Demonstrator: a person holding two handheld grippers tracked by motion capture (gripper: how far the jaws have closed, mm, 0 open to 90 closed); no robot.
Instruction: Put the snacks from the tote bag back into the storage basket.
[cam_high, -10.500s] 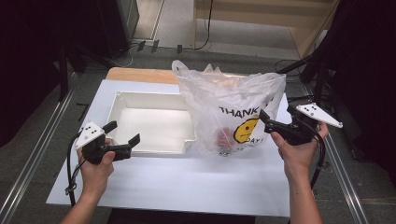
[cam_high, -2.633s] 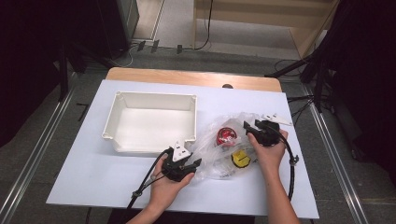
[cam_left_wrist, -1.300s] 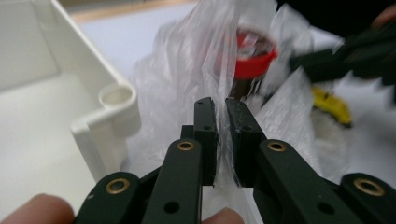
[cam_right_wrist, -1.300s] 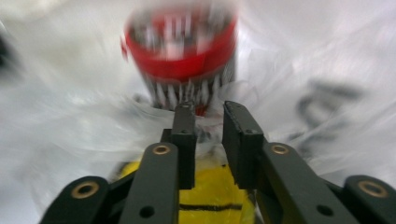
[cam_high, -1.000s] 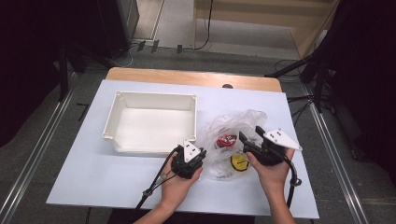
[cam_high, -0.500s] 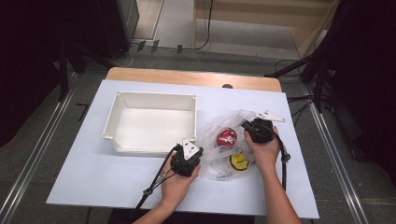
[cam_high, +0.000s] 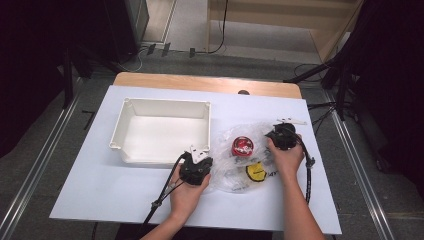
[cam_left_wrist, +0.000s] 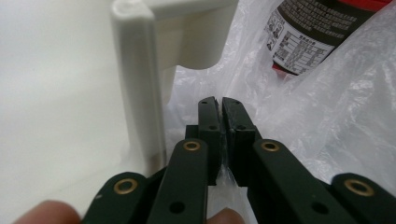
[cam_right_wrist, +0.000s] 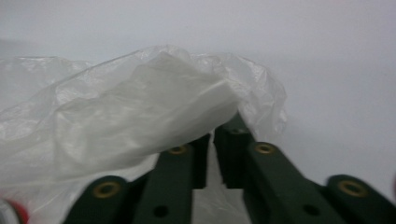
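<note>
Crinkled clear plastic, a thin shopping bag (cam_high: 239, 160), lies flattened on the white worktop (cam_high: 100, 185) in the high view, just right of an empty white tub (cam_high: 162, 131). Through the film show a red-topped container (cam_high: 242, 146) and a yellow smiley print (cam_high: 255, 171). The left claw (cam_high: 196, 167) sits at the bag's left edge, close to the tub's near right corner. The right claw (cam_high: 283, 135) sits at the bag's far right edge.

From the left gripper view, the left claw (cam_left_wrist: 219, 106) is clamped on a thin fold of the bag (cam_left_wrist: 327, 121), its jaws pressed together with film pinched between them. The tub's corner post (cam_left_wrist: 140, 84) stands just to the left, and a black-labelled red container (cam_left_wrist: 313, 32) lies inside the bag ahead.

From the right gripper view, the right claw (cam_right_wrist: 219, 135) has its jaws nearly together, having just eased apart slightly, and a puffed fold of the bag (cam_right_wrist: 140, 116) drapes over their tips. Whether the pads press on the film cannot be told.
</note>
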